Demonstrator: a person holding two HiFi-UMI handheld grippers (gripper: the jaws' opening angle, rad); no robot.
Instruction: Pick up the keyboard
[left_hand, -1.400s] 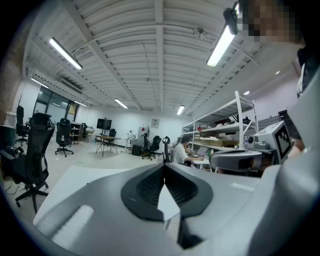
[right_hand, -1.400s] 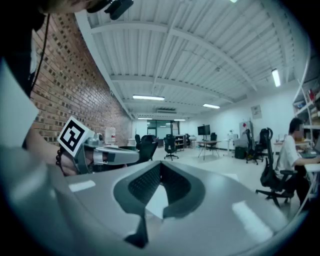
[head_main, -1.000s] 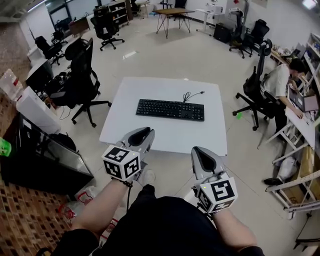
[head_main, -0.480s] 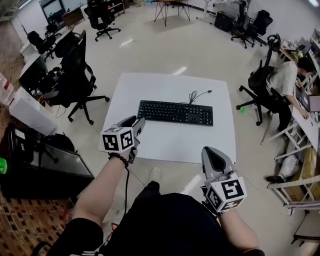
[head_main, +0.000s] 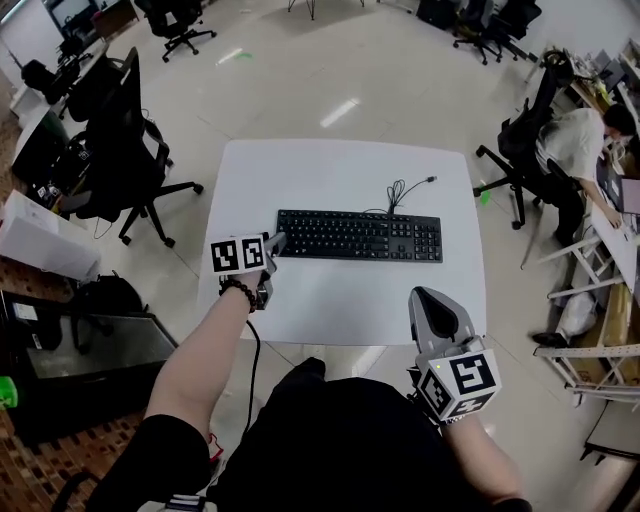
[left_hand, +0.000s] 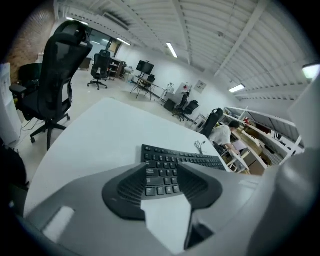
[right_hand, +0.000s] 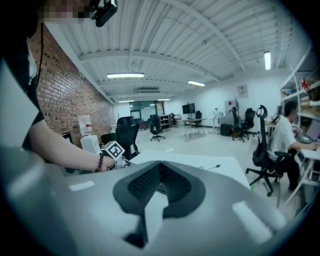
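Since a second ago the left tool (head_main: 276, 240) has swung out from beside the person's lap and down over the white table (head_main: 340, 165). The right tool (head_main: 432, 300) has come forward only a little and hangs off the table's near edge.

The left tool's jaws are opening, with nothing pressed between the pads. The left gripper view shows the left end of the black keyboard (head_main: 360, 236) framed in the gap, just ahead of the tips. Whether they touch it yet I cannot tell. The right tool's jaws are closed together and hold nothing; the keyboard lies ahead of it and to its left.

As I judge it, the reach is nearly finished. Closing on the keyboard and lifting it are both left to do, since it lies flat on the table.

Count: one keyboard, one loose cable (head_main: 400, 190) behind it, one table, two tools.
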